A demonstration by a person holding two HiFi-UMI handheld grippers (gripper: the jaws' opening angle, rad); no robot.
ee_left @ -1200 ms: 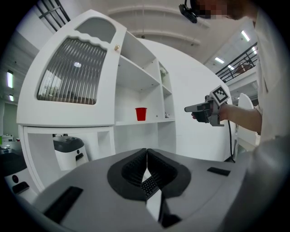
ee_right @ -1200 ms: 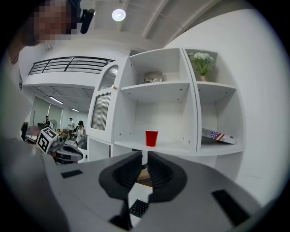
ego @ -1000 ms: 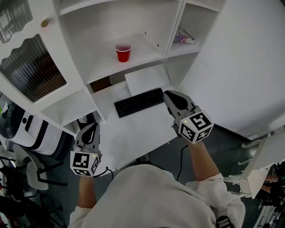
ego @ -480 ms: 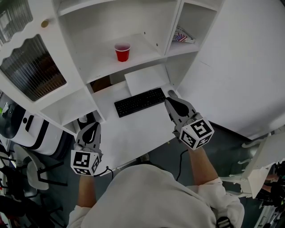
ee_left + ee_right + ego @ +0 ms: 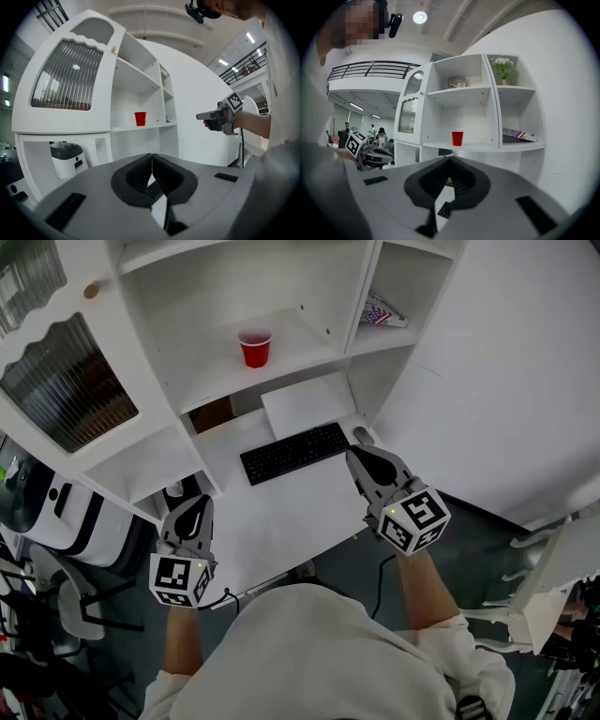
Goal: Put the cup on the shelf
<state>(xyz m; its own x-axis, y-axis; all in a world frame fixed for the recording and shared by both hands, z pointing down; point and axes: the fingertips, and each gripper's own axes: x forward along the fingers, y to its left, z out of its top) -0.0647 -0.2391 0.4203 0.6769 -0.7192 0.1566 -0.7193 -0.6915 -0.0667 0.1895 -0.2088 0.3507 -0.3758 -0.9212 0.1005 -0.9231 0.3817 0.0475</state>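
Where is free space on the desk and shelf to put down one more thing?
Bare: the shelf on both sides of the red cup, and the desk between the keyboard and its front edge. Crowded: far right, where the book lies.

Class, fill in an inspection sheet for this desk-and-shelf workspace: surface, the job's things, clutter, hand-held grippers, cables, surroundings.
Surface: white desk under the shelving.
Job's things: red cup stands upright on the white shelf; neither gripper touches it.
Clutter: black keyboard and white pad on the desk; flag-patterned item in the right-hand compartment.
Grippers: left hand-held gripper and right hand-held gripper both shut, with nothing held, in front of the desk.
Cables: black cable hangs below the desk edge, under the right gripper.
Surroundings: ribbed-glass cabinet door at the left; white appliance below it.
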